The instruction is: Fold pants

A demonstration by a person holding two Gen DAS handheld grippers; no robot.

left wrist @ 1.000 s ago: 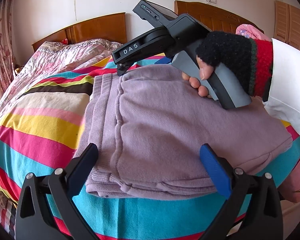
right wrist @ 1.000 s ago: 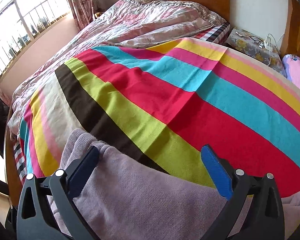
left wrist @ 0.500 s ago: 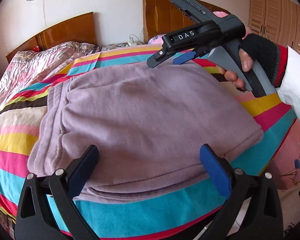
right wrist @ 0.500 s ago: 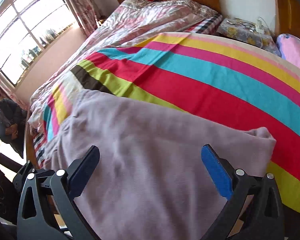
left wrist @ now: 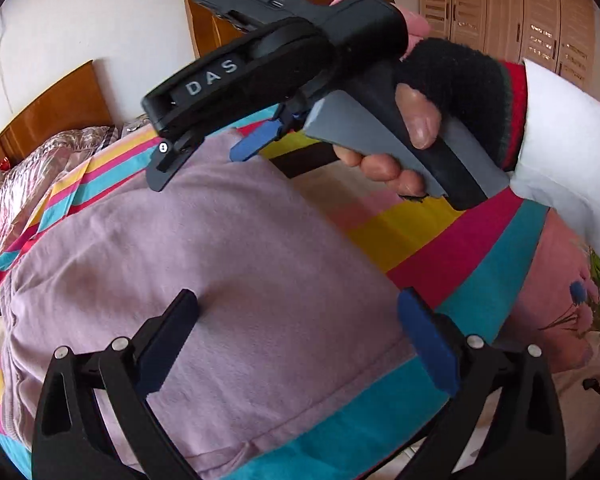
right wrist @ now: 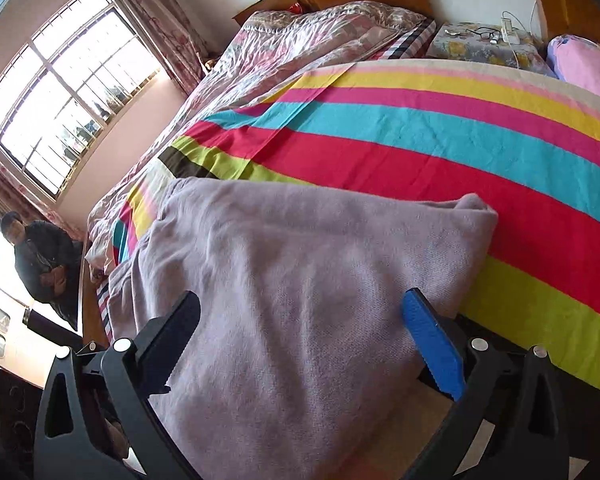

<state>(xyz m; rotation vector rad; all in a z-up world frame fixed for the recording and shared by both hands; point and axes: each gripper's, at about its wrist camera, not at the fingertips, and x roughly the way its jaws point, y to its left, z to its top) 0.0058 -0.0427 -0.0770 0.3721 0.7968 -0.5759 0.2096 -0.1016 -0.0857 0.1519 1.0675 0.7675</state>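
Note:
Lilac pants point(left wrist: 204, 264) lie folded into a thick rectangle on the striped bedspread point(left wrist: 452, 248). My left gripper point(left wrist: 296, 340) hovers open over their near half, nothing between its fingers. In the left wrist view my right gripper point(left wrist: 204, 156) hangs open above the pants' far edge, held by a hand in a black fingerless glove point(left wrist: 452, 92). The right wrist view shows the same pants point(right wrist: 300, 288) filling the space under my open right gripper point(right wrist: 300, 340), their folded corner point(right wrist: 476, 212) to the right.
The striped bedspread point(right wrist: 420, 140) stretches far beyond the pants. A pink quilt point(right wrist: 300, 36) lies at the back left, a bedside table point(right wrist: 480, 44) with glasses and cables behind. A person point(right wrist: 40, 256) stands by the window. Wooden wardrobes point(left wrist: 520, 12) line the far wall.
Both grippers lifted and drew back from the pants. The right gripper rose off the far edge and swung right; the pants stayed folded and flat.

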